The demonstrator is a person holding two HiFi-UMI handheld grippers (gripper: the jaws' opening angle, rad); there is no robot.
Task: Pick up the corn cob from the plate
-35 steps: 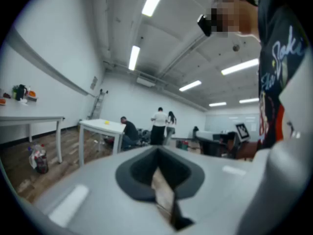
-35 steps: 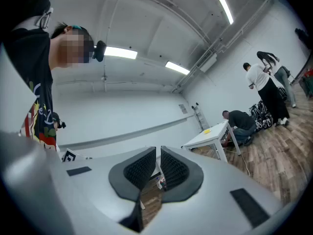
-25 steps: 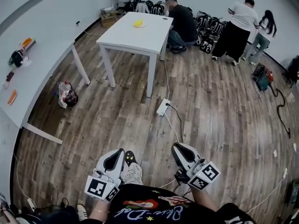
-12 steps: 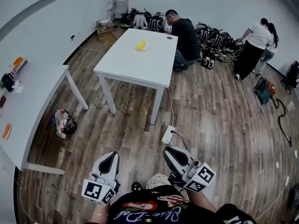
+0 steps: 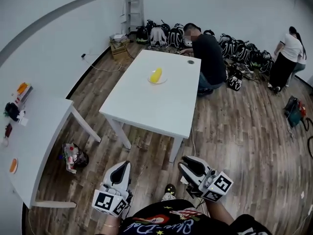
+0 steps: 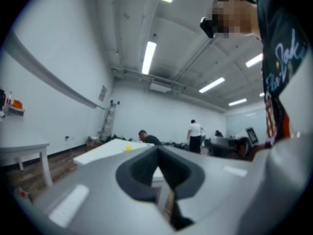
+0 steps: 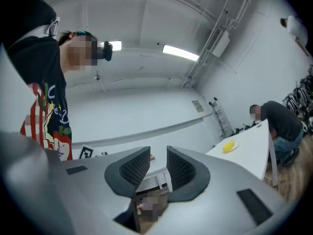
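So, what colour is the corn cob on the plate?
Corn cob: yellow, clearest in head view.

Your room's evenly bright. The ceiling strip lights (image 6: 149,57) throw cool white light, so shadows stay soft, with just a faint one under the white table (image 5: 156,99). Heavy fisheye bends the walls and the corners go black. Up close, your left gripper (image 6: 157,153) looks blurry.

You stand on a brown wood-plank floor (image 5: 234,131) facing a long white rectangular table (image 5: 161,106); a second white table (image 5: 34,131) sits at your left beside the pale grey wall (image 5: 54,38); a metal ladder (image 5: 133,6) stands at the far wall; long ceiling strip lights (image 6: 149,57) glow overhead.
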